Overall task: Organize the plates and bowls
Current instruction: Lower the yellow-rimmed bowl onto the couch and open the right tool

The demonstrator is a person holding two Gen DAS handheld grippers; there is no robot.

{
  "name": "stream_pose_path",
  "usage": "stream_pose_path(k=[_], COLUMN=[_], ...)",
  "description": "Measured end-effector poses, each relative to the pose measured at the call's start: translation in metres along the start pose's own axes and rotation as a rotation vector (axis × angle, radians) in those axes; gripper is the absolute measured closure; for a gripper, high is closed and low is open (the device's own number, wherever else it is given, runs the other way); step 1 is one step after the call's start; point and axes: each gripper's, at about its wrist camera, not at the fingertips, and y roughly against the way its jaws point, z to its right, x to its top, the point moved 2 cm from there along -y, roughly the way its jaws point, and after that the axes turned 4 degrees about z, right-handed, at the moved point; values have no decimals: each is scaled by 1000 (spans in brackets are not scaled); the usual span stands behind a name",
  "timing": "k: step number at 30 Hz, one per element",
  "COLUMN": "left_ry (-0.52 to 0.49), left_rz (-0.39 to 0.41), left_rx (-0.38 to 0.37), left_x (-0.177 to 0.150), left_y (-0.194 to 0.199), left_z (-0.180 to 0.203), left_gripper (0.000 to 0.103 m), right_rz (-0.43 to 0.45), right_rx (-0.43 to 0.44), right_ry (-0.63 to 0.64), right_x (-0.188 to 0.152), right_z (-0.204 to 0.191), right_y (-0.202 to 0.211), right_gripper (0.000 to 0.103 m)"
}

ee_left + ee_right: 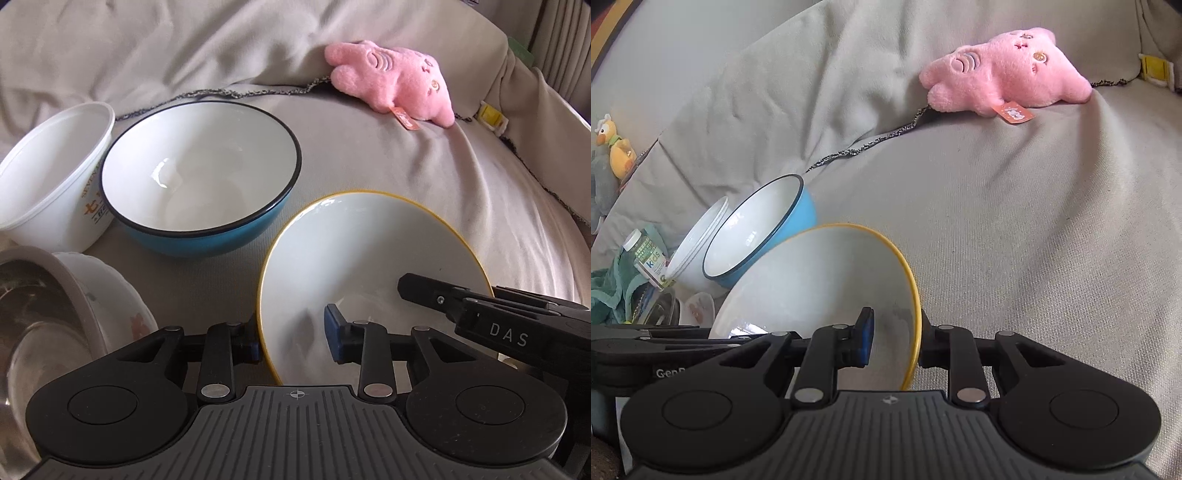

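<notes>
Yellow-rimmed plate [354, 251]: tilted up off the sofa cover, its rim held from two sides; it lies just right of the blue bowl and is stacked on nothing yet.
Right gripper [894, 339]: narrow and clamped on the plate's rim, one blue pad inside the dish, the other finger behind the yellow edge.
Left gripper [291, 338]: jaws at a middling width astride the plate's near-left rim; the outer pad sits at the edge, while the inner blue pad [334, 332] stands clear of the surface, so I judge it is not pinching.
Blue bowl [199, 173]: white inside with a dark rim, upright and empty, touching or just beside the white tub.
White plastic tub [51, 173]: printed lettering on its side, empty, at the far left.
Steel bowl [33, 317]: grey-rimmed, nested in or leaning on a flowered white bowl [122, 295] at the near left; which of the two I cannot tell.
Done so far: judging from the layout, at most that one pair is stacked; the rest sit loose side by side.
Left to do: place the plate, then gather the bowls into a stack or row.
Surroundings: a grey sofa cover [406, 177] and a pink plush toy [399, 81] well beyond the dishes; in the right view a vitamin bottle [646, 258] lies on a teal cloth [609, 288].
</notes>
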Motion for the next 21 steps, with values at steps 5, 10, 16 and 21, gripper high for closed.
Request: stream_pose_path(k=[5,10,16,21], left_ry=[-4,9,46,61], left_rz=[18,40,90,97], left_rx=[-3,-12,-45,-84], left_x=[3,7,14,22], left_y=[13,23,41,47], left_z=[1,-1,-13,-22], left_gripper=[67,67,67,67], right_rz=[11,13,42,29], right_rx=[-11,-45,-98,-109], right_ry=[4,45,81,101], right_x=[1,5,19,26], right_z=[1,-5,-13,-16], right_y=[9,17,30,35], right_gripper=[79,75,64,60])
